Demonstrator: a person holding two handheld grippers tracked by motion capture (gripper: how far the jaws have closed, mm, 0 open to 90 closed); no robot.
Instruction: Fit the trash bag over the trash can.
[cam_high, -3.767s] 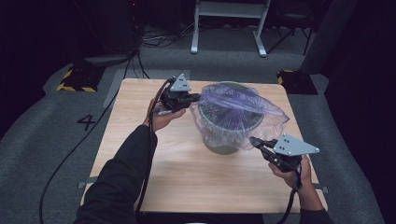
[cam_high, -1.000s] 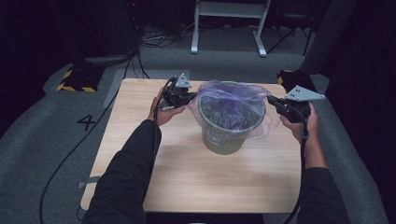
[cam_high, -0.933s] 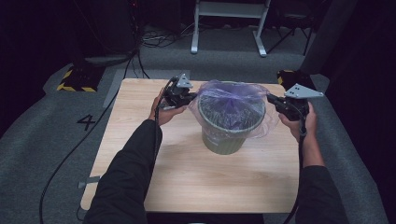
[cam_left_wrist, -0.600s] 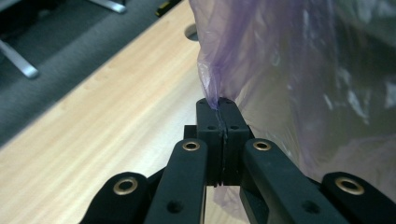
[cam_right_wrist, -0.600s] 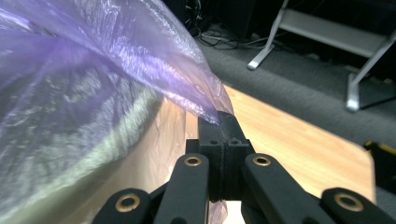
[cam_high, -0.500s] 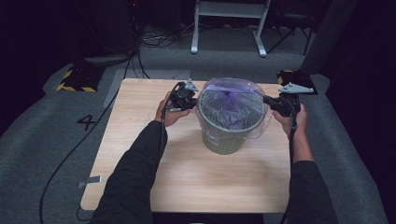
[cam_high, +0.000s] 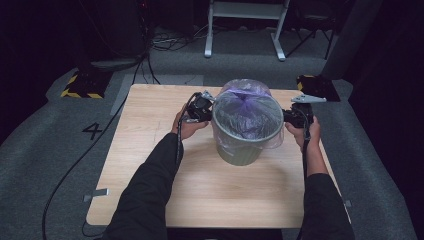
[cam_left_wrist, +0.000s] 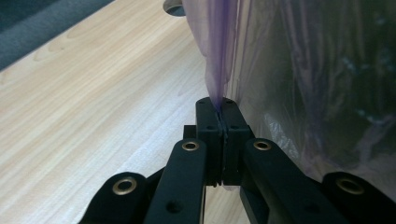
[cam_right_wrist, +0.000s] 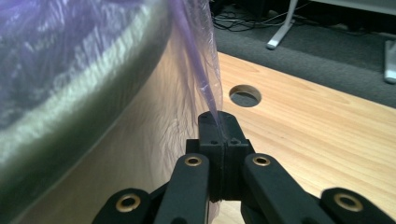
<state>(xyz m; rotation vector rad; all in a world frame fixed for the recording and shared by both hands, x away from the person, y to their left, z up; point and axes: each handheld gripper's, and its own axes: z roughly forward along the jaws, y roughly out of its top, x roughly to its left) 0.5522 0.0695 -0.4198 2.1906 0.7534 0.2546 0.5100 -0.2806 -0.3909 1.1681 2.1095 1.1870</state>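
A grey-green bin (cam_high: 242, 147) stands upright in the middle of the wooden table (cam_high: 150, 165). A clear purple plastic bag (cam_high: 247, 112) lines it, its edge folded down over the rim. My left gripper (cam_high: 212, 111) is at the bin's left side, shut on the bag's edge (cam_left_wrist: 215, 70); the film runs up from between its closed jaws (cam_left_wrist: 222, 105). At the bin's right side my right gripper (cam_high: 285, 116) is shut on the opposite edge of the bag (cam_right_wrist: 198, 70), pinched at the jaw tips (cam_right_wrist: 219, 119).
A round cable hole (cam_right_wrist: 245, 95) is cut in the table near the bin. Beyond the table's far edge stand a white metal frame (cam_high: 245, 25), floor cables (cam_high: 165, 42) and a yellow-black striped block (cam_high: 80, 85). A cable (cam_high: 75, 165) trails off the table's left side.
Both grippers have come down and in beside the bin, drawing the bag's edge down over the rim. Earlier the right gripper was lower right, away from the bin.
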